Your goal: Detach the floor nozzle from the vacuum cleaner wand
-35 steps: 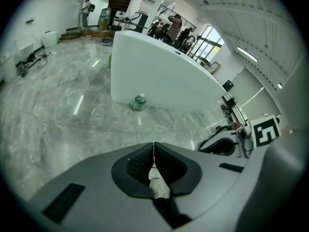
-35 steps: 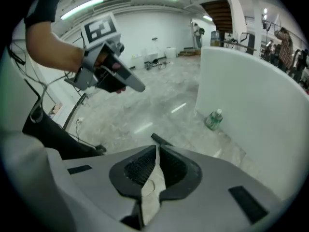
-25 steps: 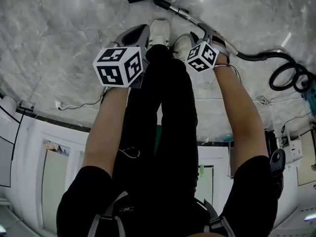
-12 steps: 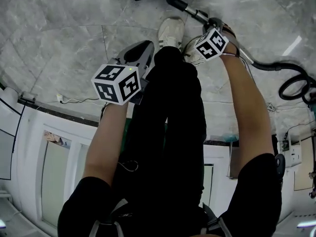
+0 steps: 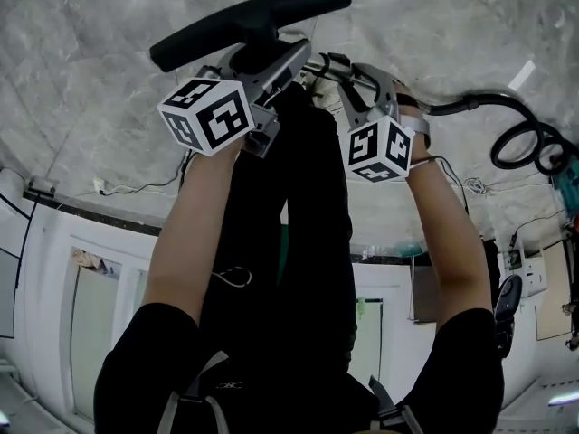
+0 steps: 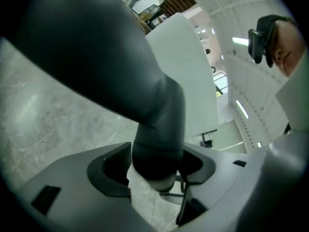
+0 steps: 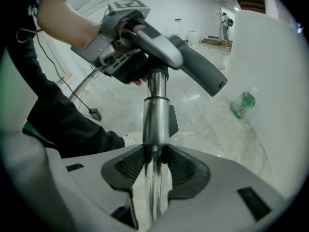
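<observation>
The floor nozzle (image 5: 249,21), stiff, light plastic I'd guess, wants holding by its neck (image 6: 154,129), between the wide, just-opened jaws of the left claw (image 6: 158,173), while the right claw (image 7: 154,166) clamps the slick wand (image 7: 155,115).

A green bottle (image 7: 243,104) (on its side, it seems) rests on the grey marble floor (image 5: 81,80) beside a white wall (image 7: 275,81); a dark plug (image 7: 95,114) with its cable lies well apart.
</observation>
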Action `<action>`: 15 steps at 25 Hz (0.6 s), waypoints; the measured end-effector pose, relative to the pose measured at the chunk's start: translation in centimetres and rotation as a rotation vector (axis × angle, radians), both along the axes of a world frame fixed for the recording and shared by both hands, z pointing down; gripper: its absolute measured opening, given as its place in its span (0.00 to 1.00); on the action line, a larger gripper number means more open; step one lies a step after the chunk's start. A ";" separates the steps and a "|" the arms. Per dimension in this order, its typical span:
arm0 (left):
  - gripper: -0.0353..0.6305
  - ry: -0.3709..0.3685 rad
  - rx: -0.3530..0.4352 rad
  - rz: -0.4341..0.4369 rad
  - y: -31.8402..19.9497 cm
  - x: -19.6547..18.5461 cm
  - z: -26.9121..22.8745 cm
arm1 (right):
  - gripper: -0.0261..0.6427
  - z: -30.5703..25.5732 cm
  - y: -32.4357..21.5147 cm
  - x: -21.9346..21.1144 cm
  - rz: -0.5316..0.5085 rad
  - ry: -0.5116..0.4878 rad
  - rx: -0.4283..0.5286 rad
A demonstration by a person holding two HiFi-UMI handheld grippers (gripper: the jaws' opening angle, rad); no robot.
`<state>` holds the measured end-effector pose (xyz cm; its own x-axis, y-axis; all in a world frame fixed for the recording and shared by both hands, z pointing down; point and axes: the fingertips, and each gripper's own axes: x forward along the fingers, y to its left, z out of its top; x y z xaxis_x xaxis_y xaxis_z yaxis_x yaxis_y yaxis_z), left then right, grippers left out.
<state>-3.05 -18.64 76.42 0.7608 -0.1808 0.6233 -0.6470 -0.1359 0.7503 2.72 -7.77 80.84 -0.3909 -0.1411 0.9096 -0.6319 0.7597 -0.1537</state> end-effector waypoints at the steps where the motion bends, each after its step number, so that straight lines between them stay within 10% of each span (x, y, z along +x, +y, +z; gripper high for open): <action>1: 0.44 0.045 0.027 0.000 -0.2 0.8 -1.1 | 0.29 -1.2 0.3 -0.4 -0.002 -0.018 0.008; 4: 0.25 0.106 0.097 0.003 -0.6 1.9 -3.1 | 0.29 -2.5 1.0 -0.8 0.028 -0.048 0.015; 15: 0.24 0.135 0.167 0.115 1.3 3.3 -5.4 | 0.29 0.4 1.5 -4.5 -0.014 -0.254 -0.014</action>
<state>0.27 -17.34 71.00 0.8569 -0.1802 0.4830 -0.5152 -0.3326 0.7899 -1.73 -6.31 81.23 -0.6089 -0.1225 0.7837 -0.5613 0.7647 -0.3165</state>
